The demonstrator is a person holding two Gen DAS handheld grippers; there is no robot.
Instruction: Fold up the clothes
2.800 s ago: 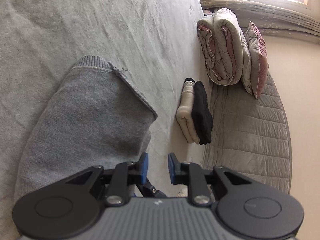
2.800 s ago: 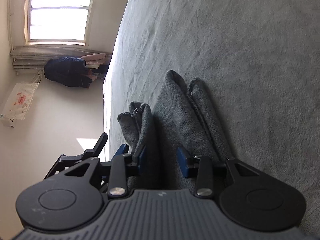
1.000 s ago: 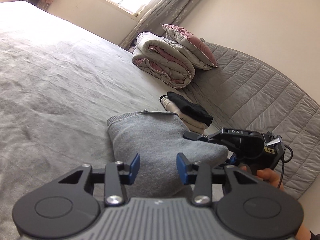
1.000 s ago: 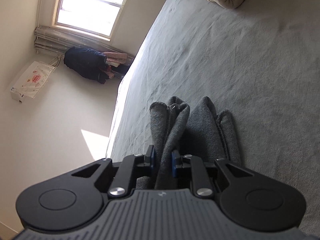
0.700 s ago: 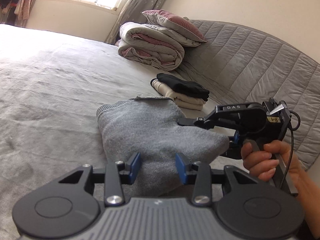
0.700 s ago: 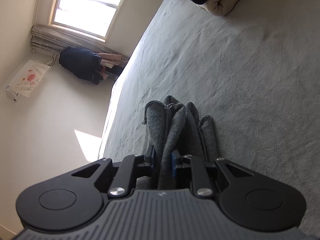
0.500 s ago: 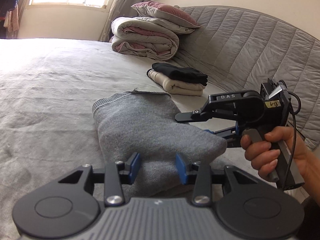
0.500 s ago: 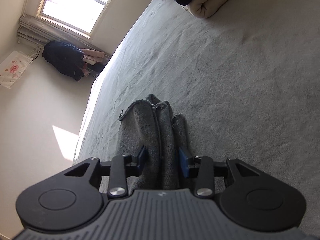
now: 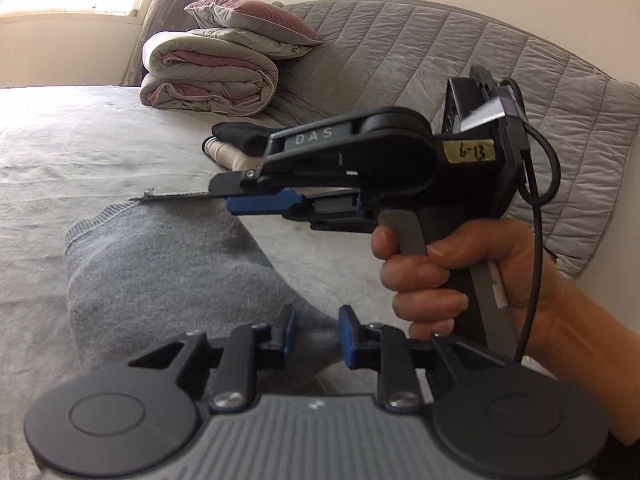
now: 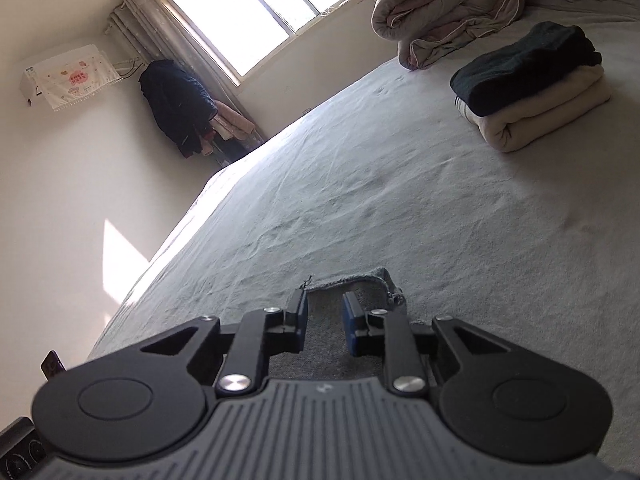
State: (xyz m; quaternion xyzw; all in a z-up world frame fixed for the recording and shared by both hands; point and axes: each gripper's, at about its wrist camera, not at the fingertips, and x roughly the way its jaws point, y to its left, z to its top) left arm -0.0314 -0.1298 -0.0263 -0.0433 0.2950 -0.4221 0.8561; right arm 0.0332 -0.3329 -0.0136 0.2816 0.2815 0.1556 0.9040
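Both tongs, left (image 9: 316, 334) and right (image 10: 324, 322), hung parted and empty over one folded grey sweater (image 9: 160, 264); two folded garments (image 10: 536, 80) sat stacked on the bed (image 10: 400, 208).

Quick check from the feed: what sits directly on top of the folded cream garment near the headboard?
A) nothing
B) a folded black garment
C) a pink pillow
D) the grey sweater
B: the folded black garment lies directly on the folded cream garment, while the grey sweater lies apart on the bed, nearer the grippers.
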